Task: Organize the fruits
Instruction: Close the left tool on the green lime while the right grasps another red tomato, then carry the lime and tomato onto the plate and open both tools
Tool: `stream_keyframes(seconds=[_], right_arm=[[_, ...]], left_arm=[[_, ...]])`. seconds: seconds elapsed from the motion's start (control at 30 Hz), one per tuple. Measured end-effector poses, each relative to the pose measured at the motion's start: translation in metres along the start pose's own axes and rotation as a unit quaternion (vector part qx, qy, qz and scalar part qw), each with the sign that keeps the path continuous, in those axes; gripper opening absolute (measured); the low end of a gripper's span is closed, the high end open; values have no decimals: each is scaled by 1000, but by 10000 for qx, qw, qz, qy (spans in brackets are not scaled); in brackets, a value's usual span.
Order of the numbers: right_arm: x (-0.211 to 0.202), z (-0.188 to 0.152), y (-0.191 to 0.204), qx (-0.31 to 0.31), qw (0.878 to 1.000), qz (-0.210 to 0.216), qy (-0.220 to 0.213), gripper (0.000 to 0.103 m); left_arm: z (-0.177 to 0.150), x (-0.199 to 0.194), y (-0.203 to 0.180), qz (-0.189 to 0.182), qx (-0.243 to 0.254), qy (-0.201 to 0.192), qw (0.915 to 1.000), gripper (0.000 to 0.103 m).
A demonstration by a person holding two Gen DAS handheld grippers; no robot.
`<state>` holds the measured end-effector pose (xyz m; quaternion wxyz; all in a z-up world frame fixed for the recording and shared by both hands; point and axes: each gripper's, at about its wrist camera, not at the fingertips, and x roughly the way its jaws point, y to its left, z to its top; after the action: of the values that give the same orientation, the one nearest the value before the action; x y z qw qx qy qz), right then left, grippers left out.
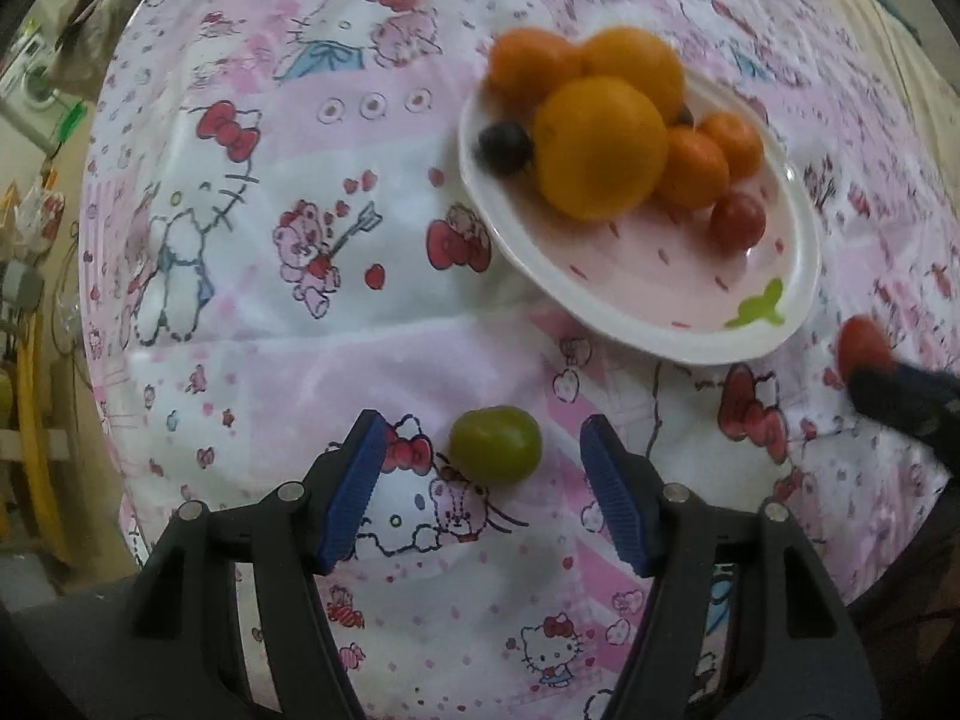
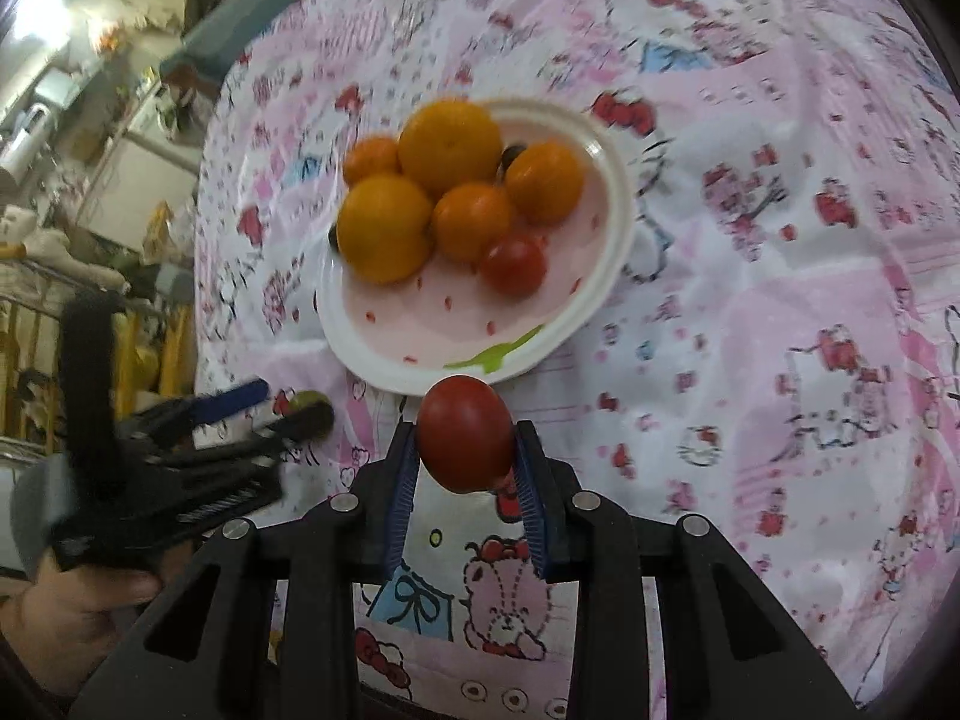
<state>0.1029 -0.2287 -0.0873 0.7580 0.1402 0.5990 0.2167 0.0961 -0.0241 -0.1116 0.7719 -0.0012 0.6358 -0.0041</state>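
A white and pink plate (image 1: 672, 324) (image 2: 384, 354) holds several oranges (image 1: 600, 147) (image 2: 450, 141), a red tomato (image 1: 738, 219) (image 2: 513, 264) and dark grapes (image 1: 504, 147). A green fruit (image 1: 495, 445) lies on the tablecloth, between the open fingers of my left gripper (image 1: 483, 450); it also shows in the right wrist view (image 2: 309, 401). My right gripper (image 2: 465, 450) is shut on a red tomato (image 2: 465, 441) just in front of the plate's near rim. That tomato also shows at the right edge of the left wrist view (image 1: 864, 345).
A pink and white cartoon-print cloth (image 1: 270, 312) (image 2: 780, 300) covers the round table. The left gripper (image 2: 264, 414) and the hand holding it show at the left of the right wrist view. Cluttered shelves and furniture (image 2: 90, 192) stand beyond the table's edge.
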Motion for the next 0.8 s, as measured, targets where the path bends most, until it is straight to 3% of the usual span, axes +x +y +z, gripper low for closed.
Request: stream_keyframes(seconds=[0.2,0.27,0.3,0.43,0.8], right_arm=[[-16,1,-14,219,9996,91,-160,33],[-18,1,-16,243,9995,96,-189,33],[-19,1,-15,238,9995,102,-204,33],[-19,2,-14,222,9995,96,-224,33],[-22,4,-16,271,9992,143,-262,33]], left_arm=[[1,9,-11,60,253,79,9996,55],[2,12,-16,106,339,81,9993,48],[2,12,-18,102,378,89,9992,39],[4,13,-24,205,448,49,9988,27],[3,-13,-24,31,393,-312,9987,26]])
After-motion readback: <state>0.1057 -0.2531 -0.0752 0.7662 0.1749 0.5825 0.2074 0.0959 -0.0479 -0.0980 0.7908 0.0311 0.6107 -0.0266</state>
